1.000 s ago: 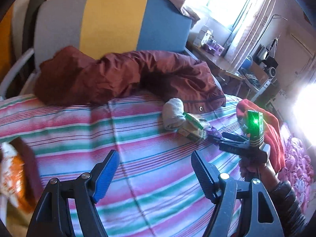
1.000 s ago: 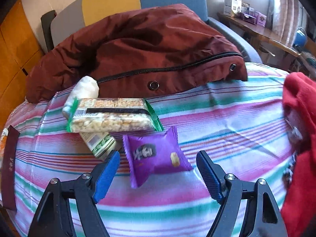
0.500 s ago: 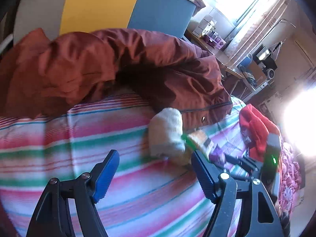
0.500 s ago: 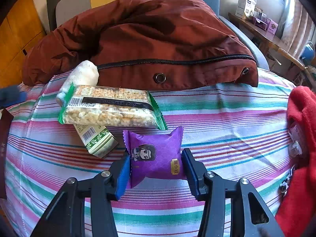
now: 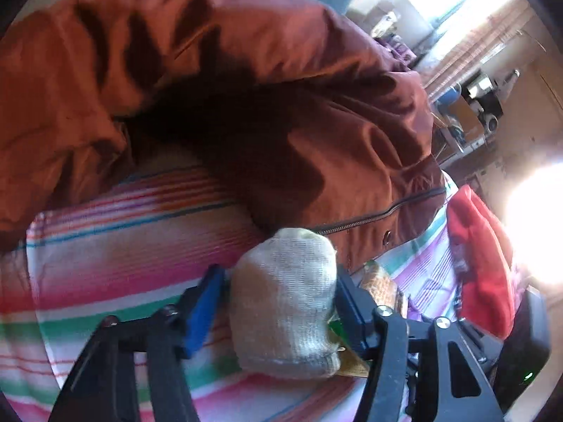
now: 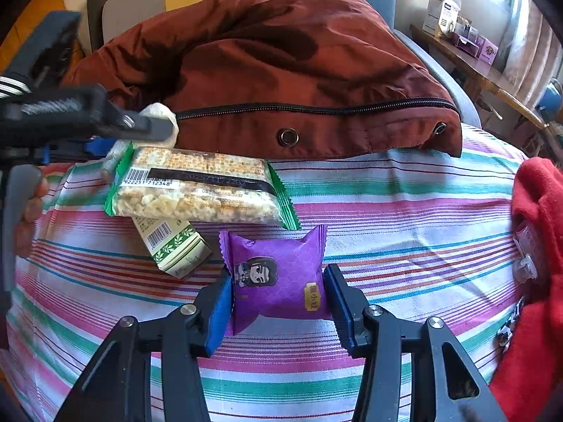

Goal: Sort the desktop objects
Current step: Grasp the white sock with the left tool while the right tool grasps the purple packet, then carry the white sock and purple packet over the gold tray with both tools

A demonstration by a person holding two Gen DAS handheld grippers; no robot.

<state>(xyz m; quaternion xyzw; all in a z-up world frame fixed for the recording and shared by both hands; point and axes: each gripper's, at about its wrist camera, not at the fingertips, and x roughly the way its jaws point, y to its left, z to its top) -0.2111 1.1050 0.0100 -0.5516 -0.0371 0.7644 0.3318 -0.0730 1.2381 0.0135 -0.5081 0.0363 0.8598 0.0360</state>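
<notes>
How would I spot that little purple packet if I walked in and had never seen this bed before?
Find the big rust-brown jacket heaped on the striped bedsheet. In front of it lies a long clear packet of puffed-rice snack with green ends, and nearer still sits the small purple packet, pinched between the right tool. It alone is purple, with a cartoon face and a gold label.

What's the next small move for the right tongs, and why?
Probably lift straight up. The right tongs are already shut on the purple snack packet, which lies on the striped cloth, just clear of the green-edged cereal bar.
</notes>
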